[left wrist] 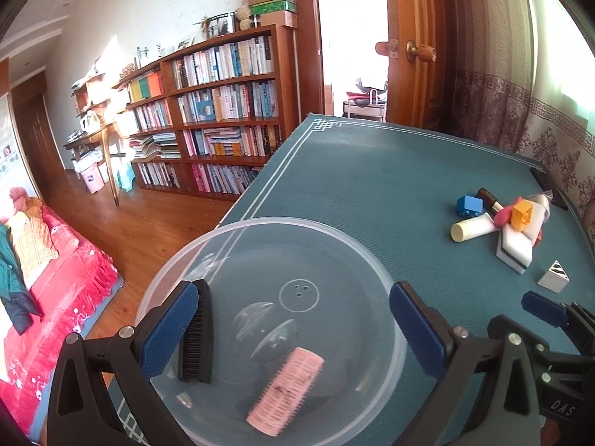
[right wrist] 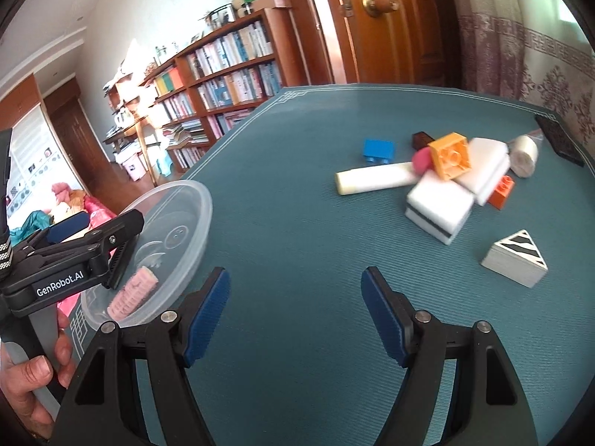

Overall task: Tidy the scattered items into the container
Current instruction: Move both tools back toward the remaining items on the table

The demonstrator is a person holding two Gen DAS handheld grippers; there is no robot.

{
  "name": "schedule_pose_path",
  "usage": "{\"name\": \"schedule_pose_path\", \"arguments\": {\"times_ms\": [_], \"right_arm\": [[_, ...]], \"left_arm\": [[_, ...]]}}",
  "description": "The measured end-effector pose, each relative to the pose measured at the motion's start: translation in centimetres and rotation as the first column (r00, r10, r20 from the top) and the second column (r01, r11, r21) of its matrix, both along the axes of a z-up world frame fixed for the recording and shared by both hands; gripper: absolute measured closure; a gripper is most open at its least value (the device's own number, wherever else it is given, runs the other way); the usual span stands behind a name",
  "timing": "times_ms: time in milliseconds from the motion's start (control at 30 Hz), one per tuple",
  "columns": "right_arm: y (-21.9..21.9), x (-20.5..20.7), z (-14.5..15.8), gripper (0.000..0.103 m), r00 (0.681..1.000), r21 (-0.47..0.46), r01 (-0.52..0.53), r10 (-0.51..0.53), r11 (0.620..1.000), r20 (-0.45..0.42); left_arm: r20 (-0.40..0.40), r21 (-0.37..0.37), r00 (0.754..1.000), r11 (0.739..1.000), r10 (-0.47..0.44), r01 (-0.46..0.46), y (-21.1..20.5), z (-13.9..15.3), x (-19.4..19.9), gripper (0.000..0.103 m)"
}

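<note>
Left gripper is hovering, jaws wide and empty, over the bowl.
Right gripper, wide and empty, is facing the pile at 1 o'clock; next, reach and grasp.

Both claws gape wide

roller in bowl, pile right

A tall brown wooden bookcase packed with books fills the frame's centre-left against a white wall. Reddish wooden floorboards run below; a red-covered bed sits lower left. At upper right hang an open wooden door and patterned curtain.
</note>
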State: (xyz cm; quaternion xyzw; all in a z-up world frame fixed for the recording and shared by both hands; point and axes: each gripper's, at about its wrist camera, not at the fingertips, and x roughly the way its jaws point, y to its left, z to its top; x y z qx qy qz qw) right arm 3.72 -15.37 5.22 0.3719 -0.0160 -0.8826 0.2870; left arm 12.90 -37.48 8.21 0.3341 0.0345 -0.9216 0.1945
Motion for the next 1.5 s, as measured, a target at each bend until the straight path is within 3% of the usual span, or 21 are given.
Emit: {"name": "schedule_pose_path", "arguments": {"times_ms": [467,900,1500], "right_arm": [[5.7,-0.7,0.0,0.027,0.991,0.012,0.132,-0.132,0.991,-0.017],[11.1,-1.5,-0.7,0.027,0.963,0.035,0.269,-0.268,0.963,-0.021],[14.4,-2.4,-1.8,0.027,0.941,0.061,0.338,-0.339,0.939,0.011]], "left_arm": [[0.035,-0.036,0.995,0.995,-0.092,0.094,4.7,-0.6,-1.9,0.0],[0.078,-0.043,0.982,0.984,-0.171,0.175,8.6,-1.4,-4.0,0.0],[0.122,-0.011,0.966,0.973,-0.226,0.229,11.2,-2.7,-6.2,0.0]]}}
